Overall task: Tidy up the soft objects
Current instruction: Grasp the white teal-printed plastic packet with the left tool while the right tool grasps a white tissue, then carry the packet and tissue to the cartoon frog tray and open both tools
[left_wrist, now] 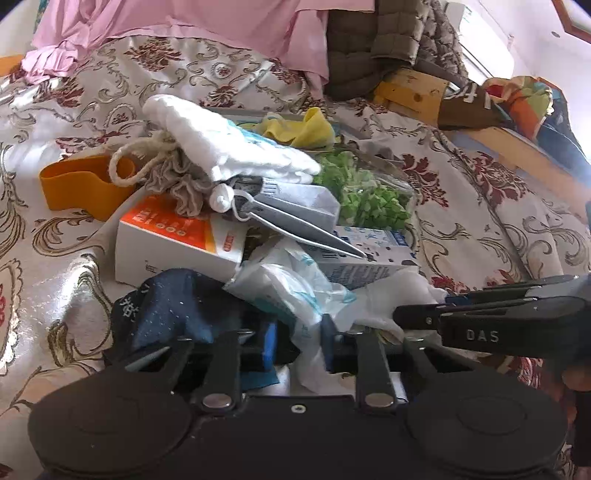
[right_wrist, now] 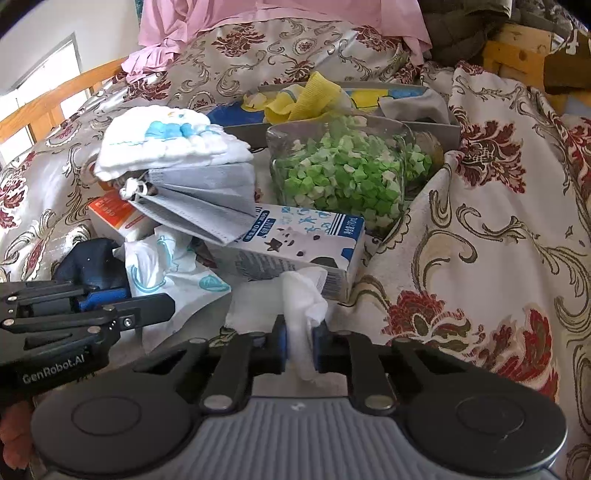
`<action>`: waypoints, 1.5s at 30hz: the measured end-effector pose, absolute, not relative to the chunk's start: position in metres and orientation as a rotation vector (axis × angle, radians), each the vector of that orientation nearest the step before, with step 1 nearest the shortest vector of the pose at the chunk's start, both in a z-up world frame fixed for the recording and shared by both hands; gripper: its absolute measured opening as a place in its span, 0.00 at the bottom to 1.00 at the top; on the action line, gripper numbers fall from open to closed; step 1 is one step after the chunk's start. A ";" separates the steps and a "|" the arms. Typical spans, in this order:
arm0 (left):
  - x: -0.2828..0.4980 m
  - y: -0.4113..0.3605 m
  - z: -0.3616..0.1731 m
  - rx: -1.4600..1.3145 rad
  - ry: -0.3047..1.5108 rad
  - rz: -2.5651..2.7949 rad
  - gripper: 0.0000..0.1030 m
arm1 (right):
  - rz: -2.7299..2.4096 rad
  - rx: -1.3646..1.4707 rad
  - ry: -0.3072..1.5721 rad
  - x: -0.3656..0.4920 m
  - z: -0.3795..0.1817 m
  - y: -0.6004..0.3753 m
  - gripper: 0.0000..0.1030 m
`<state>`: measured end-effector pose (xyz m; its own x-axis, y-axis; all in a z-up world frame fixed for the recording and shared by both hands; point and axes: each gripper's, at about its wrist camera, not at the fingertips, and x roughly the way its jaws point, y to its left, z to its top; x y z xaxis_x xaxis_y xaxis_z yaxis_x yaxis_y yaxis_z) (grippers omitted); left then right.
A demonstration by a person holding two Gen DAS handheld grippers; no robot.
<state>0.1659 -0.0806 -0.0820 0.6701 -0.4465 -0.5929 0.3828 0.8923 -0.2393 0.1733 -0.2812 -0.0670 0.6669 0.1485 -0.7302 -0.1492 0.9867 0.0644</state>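
Observation:
A pile of soft things lies on a floral bedspread. My left gripper (left_wrist: 299, 343) is shut on a thin white printed cloth (left_wrist: 291, 288), next to a dark blue sock (left_wrist: 173, 310). My right gripper (right_wrist: 299, 343) is shut on a white tissue-like cloth (right_wrist: 301, 295) in front of a milk carton (right_wrist: 295, 243). A white quilted cloth (right_wrist: 173, 144) lies on grey face masks (right_wrist: 207, 203). A yellow cloth (right_wrist: 303, 98) lies in a grey tray (right_wrist: 436, 129). The right gripper also shows in the left wrist view (left_wrist: 421, 314).
A glass jar of green paper stars (right_wrist: 340, 173) stands behind the carton. An orange-white box (left_wrist: 173, 240), an orange cup (left_wrist: 77, 184) and a beige knitted pouch (left_wrist: 177, 177) lie at the left. Pink bedding (left_wrist: 184, 22) and a wooden bed frame (left_wrist: 410, 92) are behind.

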 end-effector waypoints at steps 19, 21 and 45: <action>0.116 -0.088 -0.048 -0.132 0.599 -0.498 0.14 | 0.120 0.091 0.531 0.128 -0.016 -0.298 0.12; 0.112 -0.090 -0.041 -0.141 0.583 -0.495 0.14 | 0.109 0.108 0.486 0.125 -0.010 -0.301 0.12; 0.239 -0.113 0.041 -0.191 0.432 -0.440 0.14 | 0.091 0.290 0.200 0.271 0.022 -0.340 0.12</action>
